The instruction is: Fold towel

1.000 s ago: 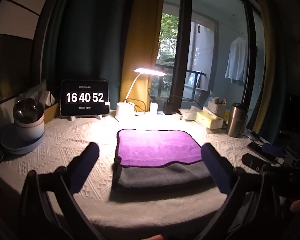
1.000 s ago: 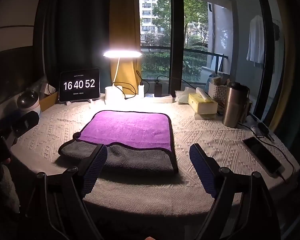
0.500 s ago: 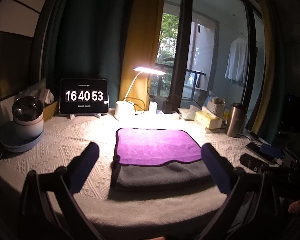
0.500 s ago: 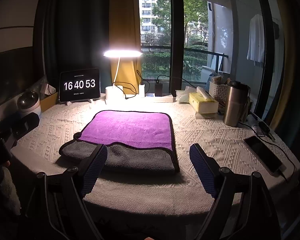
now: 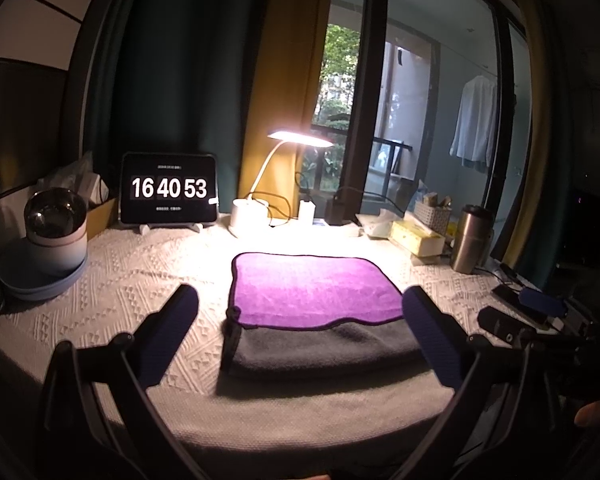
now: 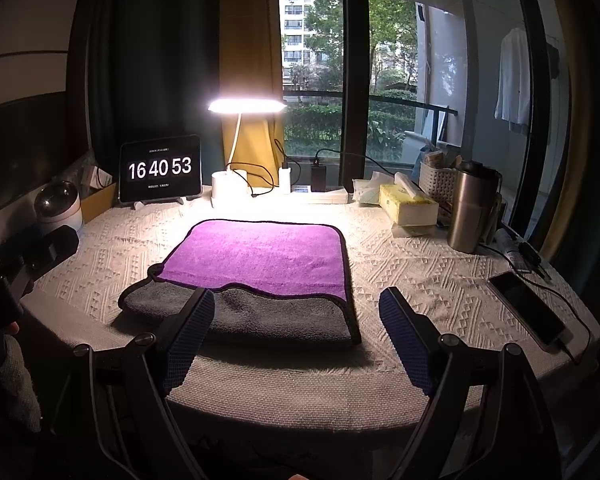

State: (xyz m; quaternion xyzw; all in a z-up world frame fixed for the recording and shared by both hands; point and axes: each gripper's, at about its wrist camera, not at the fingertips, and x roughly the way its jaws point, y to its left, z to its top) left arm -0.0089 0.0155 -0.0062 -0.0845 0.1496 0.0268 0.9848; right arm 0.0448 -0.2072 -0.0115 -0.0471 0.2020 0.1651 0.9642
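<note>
A towel (image 5: 312,292), purple on top with a grey underside showing along its near edge, lies folded flat in the middle of the table; it also shows in the right wrist view (image 6: 268,256). My left gripper (image 5: 300,312) is open and empty, held above the table's near edge in front of the towel. My right gripper (image 6: 296,312) is open and empty, also short of the towel's near edge. Neither touches the towel.
A white knit cloth covers the table (image 6: 420,272). At the back stand a clock tablet (image 6: 160,170), a lit desk lamp (image 6: 236,168), a tissue box (image 6: 408,208) and a steel tumbler (image 6: 470,208). A phone (image 6: 528,306) lies at the right. A bowl stack (image 5: 52,236) stands at the left.
Both grippers have drawn back and up a little from the towel. The towel has not moved. Both stay open.
</note>
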